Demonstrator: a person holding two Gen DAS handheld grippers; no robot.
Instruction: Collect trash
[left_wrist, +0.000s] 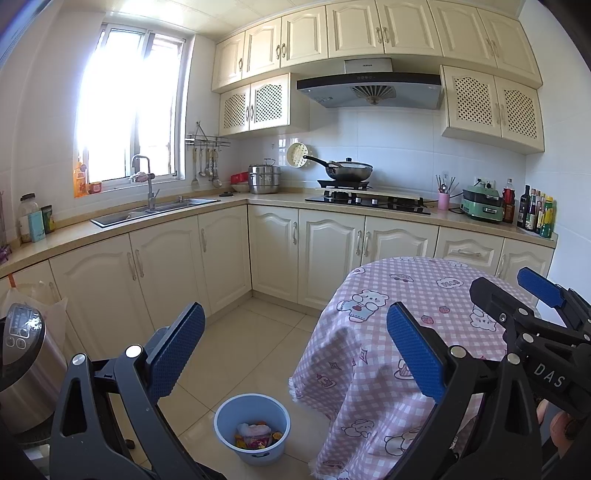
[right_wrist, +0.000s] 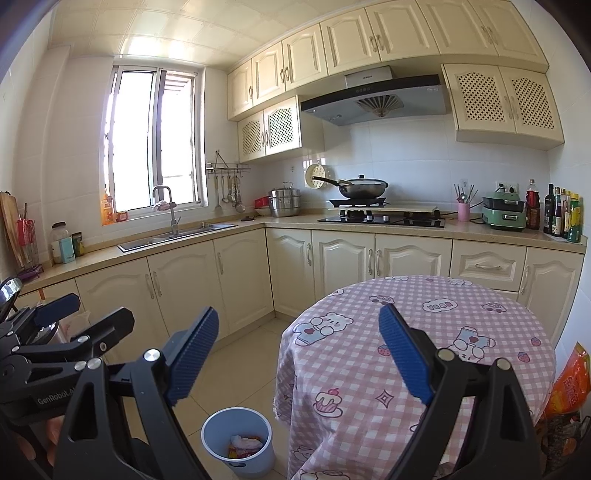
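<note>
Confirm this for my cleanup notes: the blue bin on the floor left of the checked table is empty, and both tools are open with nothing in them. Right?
Not quite. The blue bin is not empty: the left wrist view shows crumpled wrappers and paper in its bottom. The rest holds: it stands on the floor left of the checked table, and the left tool and right tool are open with nothing in them.

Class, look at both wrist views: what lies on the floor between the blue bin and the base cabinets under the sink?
Only bare floor tiles lie between the blue bin and the cabinets; both views show it.
</note>
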